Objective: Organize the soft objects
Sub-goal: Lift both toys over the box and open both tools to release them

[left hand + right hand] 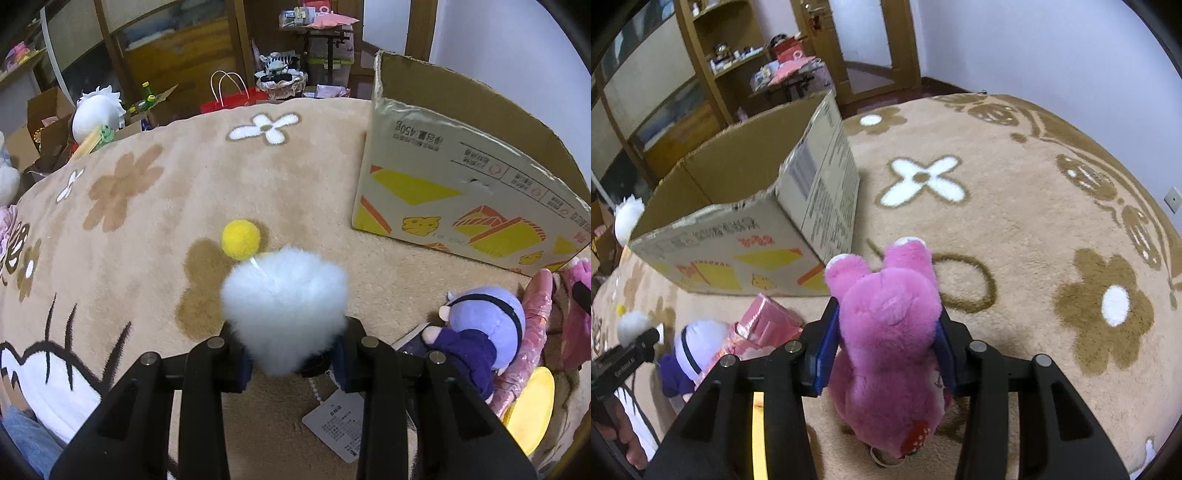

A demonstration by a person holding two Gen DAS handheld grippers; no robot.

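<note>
Clamped in our left gripper (pixel 291 350) sits a white pompom toy (pixel 286 306); our right gripper (pixel 886 354) squeezes the pink bear (pixel 890 332). Neither is in the cardboard box (pixel 746 206) yet, and the purple doll (pixel 484 328) waits on the rug (pixel 177 192).

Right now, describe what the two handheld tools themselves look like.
Both are matte black plastic with angular, ribbed arms and round silver bolt heads at the joints. The left tool and the right tool each carry blue pads on their fingers. The right one shows a yellow strip on its body.
</note>
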